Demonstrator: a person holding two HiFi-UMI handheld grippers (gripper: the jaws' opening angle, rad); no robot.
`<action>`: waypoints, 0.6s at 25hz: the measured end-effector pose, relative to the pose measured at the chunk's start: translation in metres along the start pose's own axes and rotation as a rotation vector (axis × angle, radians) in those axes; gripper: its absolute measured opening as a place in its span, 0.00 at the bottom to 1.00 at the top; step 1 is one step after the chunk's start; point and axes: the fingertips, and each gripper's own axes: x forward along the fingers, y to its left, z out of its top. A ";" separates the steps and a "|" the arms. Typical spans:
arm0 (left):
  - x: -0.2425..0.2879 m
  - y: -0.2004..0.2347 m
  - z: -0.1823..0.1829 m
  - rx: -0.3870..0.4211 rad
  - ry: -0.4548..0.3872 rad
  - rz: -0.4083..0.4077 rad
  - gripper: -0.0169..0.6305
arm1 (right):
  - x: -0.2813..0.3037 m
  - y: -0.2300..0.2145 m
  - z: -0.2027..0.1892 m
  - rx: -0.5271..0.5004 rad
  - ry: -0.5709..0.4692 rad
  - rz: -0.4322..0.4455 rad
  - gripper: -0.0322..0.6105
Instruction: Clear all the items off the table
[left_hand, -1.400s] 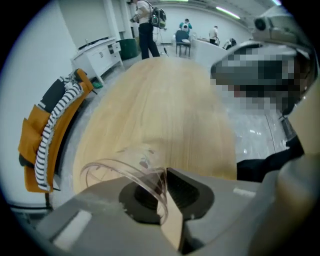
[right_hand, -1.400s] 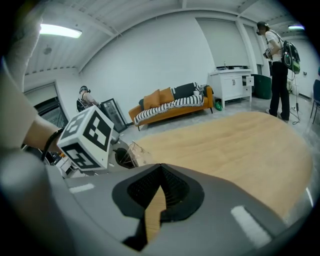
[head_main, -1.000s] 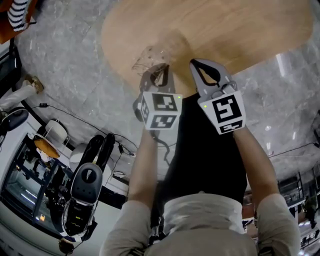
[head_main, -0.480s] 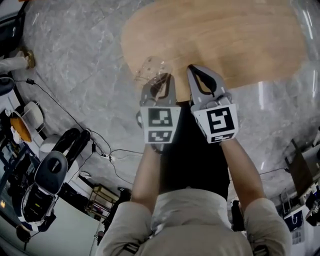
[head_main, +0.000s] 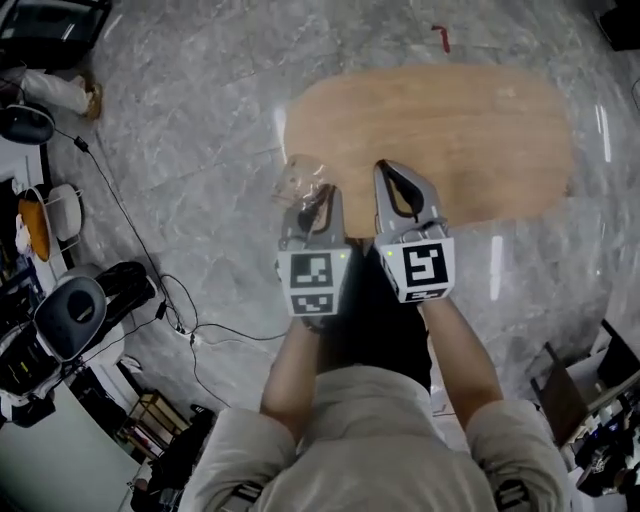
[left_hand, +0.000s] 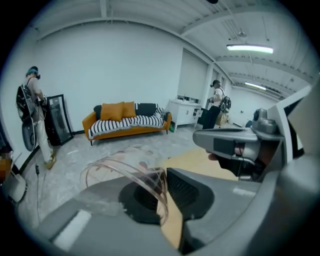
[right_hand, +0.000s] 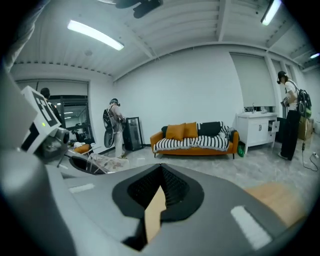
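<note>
My left gripper (head_main: 318, 196) is shut on the rim of a clear plastic cup (head_main: 298, 180), held in the air by the near left edge of the oval wooden table (head_main: 470, 130). The left gripper view shows the cup (left_hand: 125, 167) tilted, its wall pinched between the jaws of this gripper (left_hand: 162, 200). Just to its right, my right gripper (head_main: 394, 181) is shut and holds nothing. In the right gripper view the right gripper (right_hand: 156, 205) shows only a thin slit between its jaws. No other item shows on the tabletop.
Grey marble floor surrounds the table. Black cables (head_main: 150, 260) and machines (head_main: 70, 315) lie at the left. An orange striped sofa (left_hand: 127, 120) stands at the far wall. People stand by a dark cabinet (left_hand: 34, 112) and a white counter (left_hand: 217, 102).
The table now looks smaller and lower in the head view. Both grippers have stayed side by side, the left still holding the cup, which now sits at the table's left edge.
</note>
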 end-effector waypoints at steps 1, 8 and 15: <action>-0.007 0.000 0.012 -0.001 -0.032 0.007 0.10 | -0.004 0.002 0.014 -0.012 -0.025 -0.004 0.06; -0.058 -0.025 0.109 0.055 -0.258 -0.020 0.10 | -0.058 -0.008 0.108 -0.045 -0.182 -0.089 0.06; -0.114 -0.062 0.192 0.107 -0.464 -0.092 0.10 | -0.111 -0.018 0.185 -0.105 -0.342 -0.165 0.06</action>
